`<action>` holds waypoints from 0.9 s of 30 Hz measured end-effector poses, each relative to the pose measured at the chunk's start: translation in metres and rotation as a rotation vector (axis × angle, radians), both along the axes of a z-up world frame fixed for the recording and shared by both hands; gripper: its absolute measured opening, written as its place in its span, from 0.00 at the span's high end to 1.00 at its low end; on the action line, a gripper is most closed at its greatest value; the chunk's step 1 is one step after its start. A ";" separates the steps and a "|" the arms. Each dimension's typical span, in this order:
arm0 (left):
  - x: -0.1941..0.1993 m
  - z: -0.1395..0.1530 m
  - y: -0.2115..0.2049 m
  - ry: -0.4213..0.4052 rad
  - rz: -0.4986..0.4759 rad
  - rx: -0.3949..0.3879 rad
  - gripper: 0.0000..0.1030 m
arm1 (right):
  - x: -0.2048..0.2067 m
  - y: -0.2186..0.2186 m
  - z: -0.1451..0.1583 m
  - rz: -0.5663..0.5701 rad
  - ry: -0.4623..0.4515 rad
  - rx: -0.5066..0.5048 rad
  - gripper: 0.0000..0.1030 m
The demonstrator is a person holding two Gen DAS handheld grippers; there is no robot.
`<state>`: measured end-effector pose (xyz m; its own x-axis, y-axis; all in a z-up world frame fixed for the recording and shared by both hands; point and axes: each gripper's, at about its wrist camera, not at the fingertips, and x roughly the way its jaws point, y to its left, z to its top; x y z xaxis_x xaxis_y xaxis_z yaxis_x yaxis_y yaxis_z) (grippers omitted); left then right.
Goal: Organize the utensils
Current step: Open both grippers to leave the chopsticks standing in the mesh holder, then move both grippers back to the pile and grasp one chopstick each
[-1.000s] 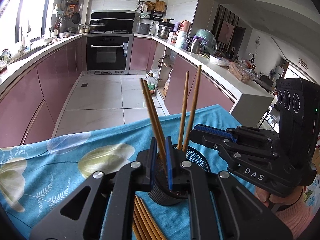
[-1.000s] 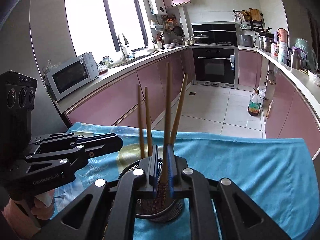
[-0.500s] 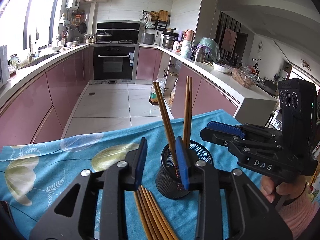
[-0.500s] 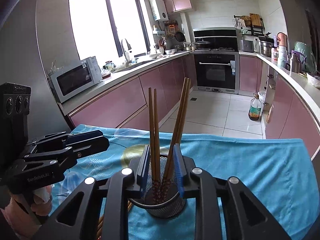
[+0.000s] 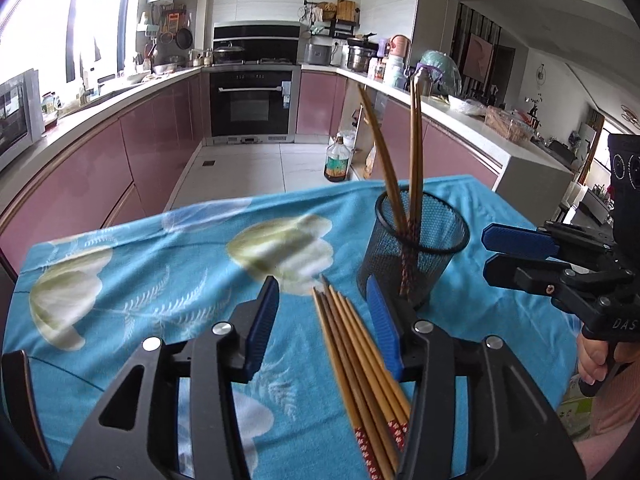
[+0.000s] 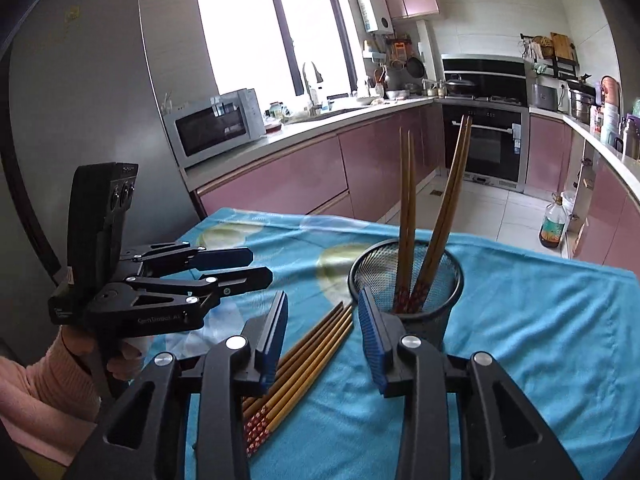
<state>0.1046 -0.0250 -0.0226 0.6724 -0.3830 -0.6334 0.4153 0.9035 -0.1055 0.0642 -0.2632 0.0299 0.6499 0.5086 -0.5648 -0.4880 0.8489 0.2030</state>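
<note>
Jaws apart; loose chopsticks' (image 5: 360, 364) ends cut off.

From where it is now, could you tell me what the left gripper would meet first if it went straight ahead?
Probably the loose chopsticks lying between its open jaws; beyond them only blue tablecloth. The mesh holder sits just right of that line, though depth is unclear.
</note>
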 end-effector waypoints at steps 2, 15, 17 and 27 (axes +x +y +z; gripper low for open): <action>-0.003 -0.016 0.004 0.040 0.006 0.017 0.56 | 0.000 0.005 -0.016 0.000 0.049 -0.006 0.66; -0.011 -0.064 0.003 0.151 0.005 0.051 0.57 | -0.002 0.039 -0.081 -0.022 0.211 -0.096 0.66; -0.011 -0.066 0.001 0.155 -0.002 0.054 0.57 | -0.002 0.039 -0.085 -0.026 0.221 -0.099 0.66; -0.009 -0.073 -0.003 0.177 -0.006 0.064 0.56 | -0.004 0.052 -0.093 -0.019 0.216 -0.150 0.67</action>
<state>0.0951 -0.0277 -0.0961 0.5464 -0.3419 -0.7645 0.4007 0.9083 -0.1199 0.0607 -0.2110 -0.0628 0.5149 0.3975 -0.7595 -0.4309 0.8860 0.1715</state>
